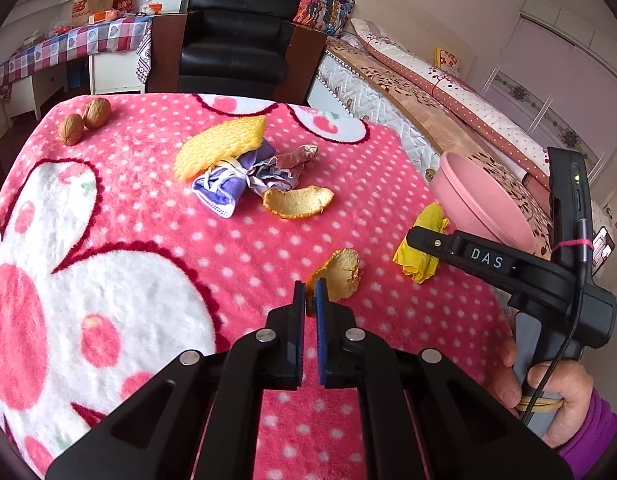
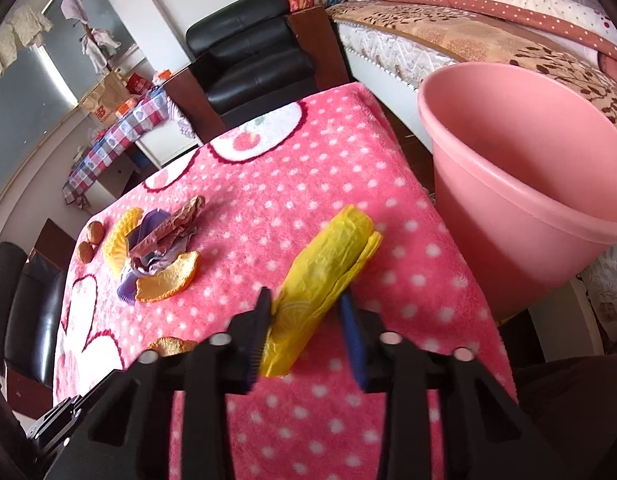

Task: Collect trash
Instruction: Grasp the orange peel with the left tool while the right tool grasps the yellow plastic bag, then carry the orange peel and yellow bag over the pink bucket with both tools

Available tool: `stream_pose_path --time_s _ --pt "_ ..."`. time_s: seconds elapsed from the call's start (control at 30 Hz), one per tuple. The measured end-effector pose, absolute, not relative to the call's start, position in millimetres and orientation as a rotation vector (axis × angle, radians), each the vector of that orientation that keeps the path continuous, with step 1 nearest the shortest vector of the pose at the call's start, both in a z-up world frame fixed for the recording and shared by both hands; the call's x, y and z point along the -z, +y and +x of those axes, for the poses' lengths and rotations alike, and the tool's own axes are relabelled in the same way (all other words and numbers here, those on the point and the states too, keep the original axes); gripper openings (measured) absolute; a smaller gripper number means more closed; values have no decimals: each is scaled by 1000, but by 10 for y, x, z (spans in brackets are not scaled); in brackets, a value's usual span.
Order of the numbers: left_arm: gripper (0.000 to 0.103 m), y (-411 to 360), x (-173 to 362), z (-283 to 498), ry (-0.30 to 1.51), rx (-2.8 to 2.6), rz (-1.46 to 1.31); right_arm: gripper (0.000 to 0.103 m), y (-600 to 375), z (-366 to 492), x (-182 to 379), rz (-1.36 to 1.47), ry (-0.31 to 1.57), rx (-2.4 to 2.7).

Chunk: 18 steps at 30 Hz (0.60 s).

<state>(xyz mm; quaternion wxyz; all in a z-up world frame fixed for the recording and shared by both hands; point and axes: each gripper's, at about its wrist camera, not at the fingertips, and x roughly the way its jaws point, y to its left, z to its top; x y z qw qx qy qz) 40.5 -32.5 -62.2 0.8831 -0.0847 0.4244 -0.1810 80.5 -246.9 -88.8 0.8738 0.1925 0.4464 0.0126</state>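
A curled piece of orange peel [image 1: 342,274] lies on the pink dotted blanket [image 1: 248,248], and my left gripper [image 1: 309,300] is shut on its near edge. A crumpled yellow wrapper [image 2: 324,268] lies on the blanket near the table's right edge. My right gripper [image 2: 306,316] straddles it: the left pad touches it and a thin gap shows at the right pad. The left wrist view shows the same gripper [image 1: 418,240] from the side, over the yellow wrapper [image 1: 418,258]. A pink bucket [image 2: 528,184] stands just beyond the right edge.
A heap further back holds a yellow foam net [image 1: 220,148], a purple mask [image 1: 218,190], a crumpled foil wrapper [image 1: 284,164] and a larger orange peel [image 1: 298,202]. Two walnuts [image 1: 84,120] sit far left. A black armchair [image 1: 232,40] and a bed [image 1: 428,80] stand behind.
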Motion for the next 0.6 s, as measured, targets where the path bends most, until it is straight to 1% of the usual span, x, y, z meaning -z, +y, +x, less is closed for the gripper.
stream_pose_path --time_s 0.07,0.1,0.13,0.3,0.43,0.6 --pt "4 -283 618 390 885 371 -183 25 -2468 776 858 388 932 -48" --pt "4 -268 615 384 885 369 -186 20 -2463 754 840 382 931 -63" --pt "4 -257 611 376 884 368 -188 18 -2459 727 806 372 930 -84" --pt "4 -247 591 302 886 374 -183 16 -2384 580 617 292 924 -172" --pt "4 -227 593 202 899 382 -182 16 -2281 446 517 214 969 -249" --pt "4 -184 597 114 906 379 -177 17 -2139 345 537 96 1040 -292"
